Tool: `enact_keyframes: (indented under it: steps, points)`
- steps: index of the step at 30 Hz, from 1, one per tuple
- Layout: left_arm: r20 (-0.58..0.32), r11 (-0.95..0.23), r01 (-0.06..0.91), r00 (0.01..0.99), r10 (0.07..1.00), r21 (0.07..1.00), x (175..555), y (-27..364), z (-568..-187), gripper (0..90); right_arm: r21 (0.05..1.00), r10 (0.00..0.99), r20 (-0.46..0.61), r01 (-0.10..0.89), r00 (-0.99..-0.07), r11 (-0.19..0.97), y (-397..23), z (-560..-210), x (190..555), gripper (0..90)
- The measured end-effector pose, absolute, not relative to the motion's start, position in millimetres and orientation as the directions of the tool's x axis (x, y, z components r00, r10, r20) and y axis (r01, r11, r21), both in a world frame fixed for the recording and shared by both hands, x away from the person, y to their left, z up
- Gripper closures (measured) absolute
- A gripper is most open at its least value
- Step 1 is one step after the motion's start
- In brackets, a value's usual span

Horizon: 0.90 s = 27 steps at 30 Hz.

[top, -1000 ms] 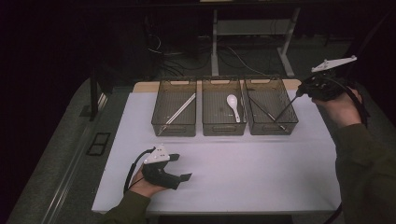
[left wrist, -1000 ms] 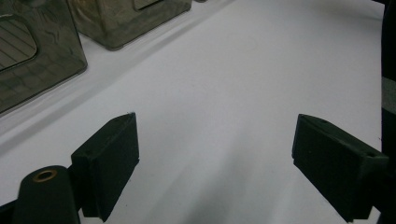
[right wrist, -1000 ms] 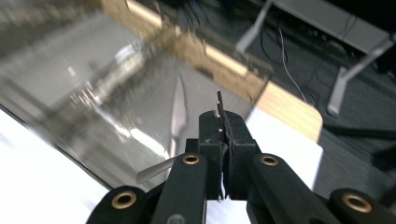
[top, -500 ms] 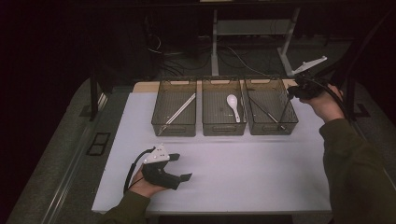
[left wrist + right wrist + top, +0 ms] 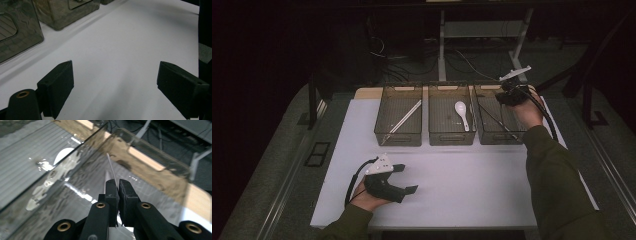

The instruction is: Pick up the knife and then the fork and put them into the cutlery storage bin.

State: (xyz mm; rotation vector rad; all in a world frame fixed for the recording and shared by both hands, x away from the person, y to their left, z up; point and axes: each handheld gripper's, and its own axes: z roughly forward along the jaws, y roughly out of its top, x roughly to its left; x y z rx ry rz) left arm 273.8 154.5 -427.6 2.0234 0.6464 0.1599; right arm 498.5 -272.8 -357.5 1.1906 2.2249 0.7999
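Right gripper [image 5: 117,188], clamped on a thin chopstick [image 5: 111,168], lowers it into the right bin [image 5: 484,135]; release next; left gripper [image 5: 404,178] open

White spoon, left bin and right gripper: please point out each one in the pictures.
white spoon [image 5: 461,113], high view, on its bowl.
left bin [image 5: 398,141], high view, on its front wall.
right gripper [image 5: 118,185], right gripper view, between its two fingertips, shut on a thin stick.
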Motion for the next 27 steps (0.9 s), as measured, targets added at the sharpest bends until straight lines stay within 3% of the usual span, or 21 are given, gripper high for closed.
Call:
enact_keyframes:
  steps: [8,15,27]
  points:
    - [-0.149,-0.388,0.377,0.85,0.505,0.841,274,154,-427,13.1,0.678,0.864,-0.089,0.605,-0.496,0.417,-266,-379,496,76.8]
    - [-0.149,-0.391,0.379,0.851,0.504,0.839,275,154,-428,13.1,0.723,0.863,0.02,0.604,-0.505,0.337,-276,-376,478,54.9]
    - [-0.145,-0.39,0.377,0.849,0.508,0.84,275,154,-429,12.8,0.808,0.803,0.136,0.534,-0.58,0.249,-291,-371,428,35.7]
